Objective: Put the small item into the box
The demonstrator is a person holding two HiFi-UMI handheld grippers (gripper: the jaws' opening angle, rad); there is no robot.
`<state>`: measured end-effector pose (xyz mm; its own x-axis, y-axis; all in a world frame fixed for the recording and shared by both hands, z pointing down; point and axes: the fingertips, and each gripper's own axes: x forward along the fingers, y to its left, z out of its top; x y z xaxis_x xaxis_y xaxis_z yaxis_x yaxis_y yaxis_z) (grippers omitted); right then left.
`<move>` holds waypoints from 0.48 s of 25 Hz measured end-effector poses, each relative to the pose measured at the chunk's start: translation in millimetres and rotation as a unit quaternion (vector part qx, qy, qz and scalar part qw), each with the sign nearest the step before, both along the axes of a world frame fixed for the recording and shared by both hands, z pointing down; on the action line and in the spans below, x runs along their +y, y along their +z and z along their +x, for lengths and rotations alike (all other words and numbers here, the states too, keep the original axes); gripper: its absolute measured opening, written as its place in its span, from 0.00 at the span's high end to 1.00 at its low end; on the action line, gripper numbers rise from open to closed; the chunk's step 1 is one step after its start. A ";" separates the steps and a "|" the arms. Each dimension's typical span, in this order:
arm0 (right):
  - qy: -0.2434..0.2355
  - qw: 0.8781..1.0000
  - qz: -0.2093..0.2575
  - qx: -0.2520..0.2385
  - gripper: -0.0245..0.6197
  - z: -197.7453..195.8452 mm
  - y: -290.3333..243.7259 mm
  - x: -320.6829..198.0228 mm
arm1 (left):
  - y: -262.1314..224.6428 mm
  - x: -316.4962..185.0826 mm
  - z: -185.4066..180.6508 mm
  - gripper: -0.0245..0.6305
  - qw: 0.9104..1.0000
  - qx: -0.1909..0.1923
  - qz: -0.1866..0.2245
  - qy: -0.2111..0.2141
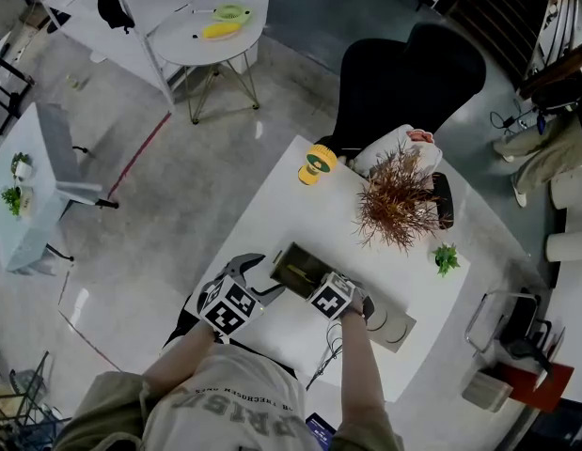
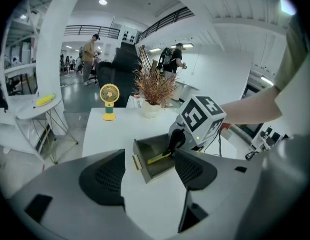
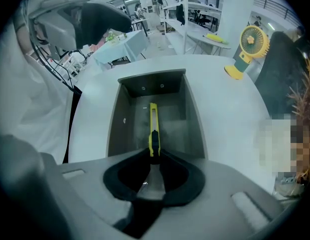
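Box cutter (image 3: 153,126), the slim yellow plastic kind with a black slider, was pinched at its near end by the right gripper (image 3: 153,156); jaws clamped tight on the handle, rest of the cutter sticking straight out ahead of them. That gripper pointed steeply down into the open grey rectangular metal box (image 3: 113,124), so the box cutter was already inside the walls, running lengthwise down the middle; from the left gripper view it slanted down toward the floor of the box, and the tip maybe touched the bottom, but honestly I couldn't tell for sure.

The left gripper (image 2: 148,174) had its jaws spread wide with nothing between them; it hung over the white tabletop (image 1: 272,205) just beside the box, on the left of it in the head view, aimed at the box's short end wall, not touching it as far as I could see.

Other stuff on the table: a little yellow desk fan (image 1: 317,163) near the far edge, well apart from the box; a bushy dried brown plant (image 1: 396,200) further right; a tiny green plant (image 1: 446,257) near the right edge. A black office chair (image 1: 408,73) sat behind the table on the far side; some thin dark cables (image 1: 326,355) trailed over the near edge beside the person's right forearm.
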<state>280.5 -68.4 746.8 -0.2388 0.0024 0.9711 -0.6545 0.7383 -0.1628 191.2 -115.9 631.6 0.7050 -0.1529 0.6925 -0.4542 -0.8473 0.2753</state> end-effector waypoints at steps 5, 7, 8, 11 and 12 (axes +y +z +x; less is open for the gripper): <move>-0.002 1.000 -0.009 0.006 0.87 0.8 0.9 -0.4 | 1.1 1.0 0.5 0.51 1.000 -0.001 -0.002 0.001; -0.001 1.000 -0.016 0.006 0.87 1.2 0.7 0.5 | 0.8 2.0 0.7 0.51 1.000 0.002 -0.003 0.001; -0.001 1.000 -0.018 0.006 0.87 1.1 0.5 0.7 | 0.3 2.0 0.4 0.51 1.000 0.003 -0.003 0.000; -0.002 1.000 -0.018 0.005 0.87 -0.1 -0.1 -0.4 | -0.7 1.0 -1.6 0.51 1.000 0.003 -0.003 0.000; -0.002 1.000 -0.017 0.004 0.87 -0.4 -0.1 -0.5 | -0.8 0.8 -2.3 0.51 1.000 0.004 -0.003 -0.001</move>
